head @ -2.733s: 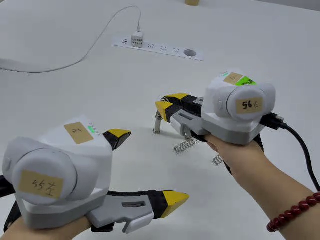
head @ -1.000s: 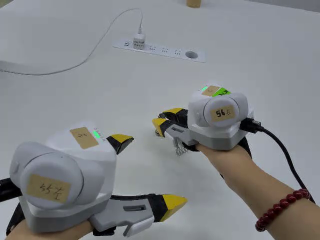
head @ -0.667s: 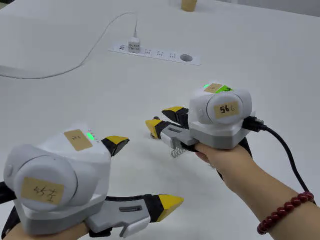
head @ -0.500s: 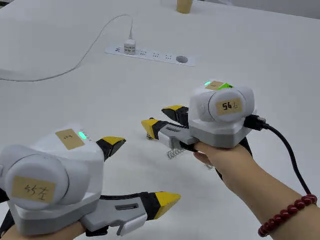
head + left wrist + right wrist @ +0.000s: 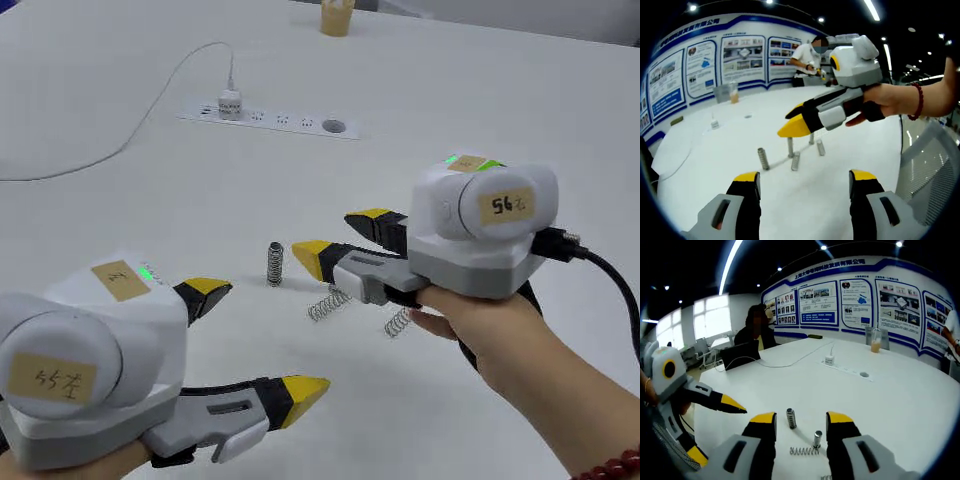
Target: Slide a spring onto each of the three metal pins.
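Past the sprung pin (image 5: 275,264), power strip (image 5: 270,118), maybe a cup (image 5: 336,17), left gripper (image 5: 262,338) and right gripper (image 5: 332,232) fingers wide.

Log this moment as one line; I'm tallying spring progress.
left gripper open, empty | right gripper open, empty | one pin sprung, upright | two loose springs flat on table

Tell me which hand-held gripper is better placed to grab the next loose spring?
Probably the right hand-held gripper: its open jaws hover just above the loose spring beside a bare pin. The left hand-held gripper sits farther back.
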{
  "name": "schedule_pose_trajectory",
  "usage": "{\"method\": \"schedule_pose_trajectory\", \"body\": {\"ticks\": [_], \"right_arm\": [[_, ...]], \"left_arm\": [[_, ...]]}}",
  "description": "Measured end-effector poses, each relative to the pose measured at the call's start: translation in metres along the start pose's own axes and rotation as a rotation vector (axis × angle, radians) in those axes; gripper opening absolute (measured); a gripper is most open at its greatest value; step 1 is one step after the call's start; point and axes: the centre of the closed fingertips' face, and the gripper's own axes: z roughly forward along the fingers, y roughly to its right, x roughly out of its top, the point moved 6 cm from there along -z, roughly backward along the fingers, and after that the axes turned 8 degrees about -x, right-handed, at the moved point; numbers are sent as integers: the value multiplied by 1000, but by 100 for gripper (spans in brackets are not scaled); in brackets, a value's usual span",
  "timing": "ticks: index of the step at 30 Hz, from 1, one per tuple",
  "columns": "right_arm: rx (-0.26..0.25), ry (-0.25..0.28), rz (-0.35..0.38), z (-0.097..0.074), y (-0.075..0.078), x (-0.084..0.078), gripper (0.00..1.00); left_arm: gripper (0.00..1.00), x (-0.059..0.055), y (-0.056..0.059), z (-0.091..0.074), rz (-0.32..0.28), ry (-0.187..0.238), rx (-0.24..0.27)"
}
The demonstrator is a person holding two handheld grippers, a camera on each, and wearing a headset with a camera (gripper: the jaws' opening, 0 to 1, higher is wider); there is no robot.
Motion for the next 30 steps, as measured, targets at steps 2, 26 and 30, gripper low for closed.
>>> {"method": "schedule_pose_trajectory", "body": {"ticks": [2,26,30], "right_arm": [[-11,4,9,-6,4,-2,41],[-25,-13,36,-49,36,-29,52],[-15,-11,33,-54,37,-32,56]], "left_arm": [[72,2,-1,2,9,-2,-2],[52,-6,-22,35,65,-84,29],[48,-7,-26,40,64,-92,26]]}}
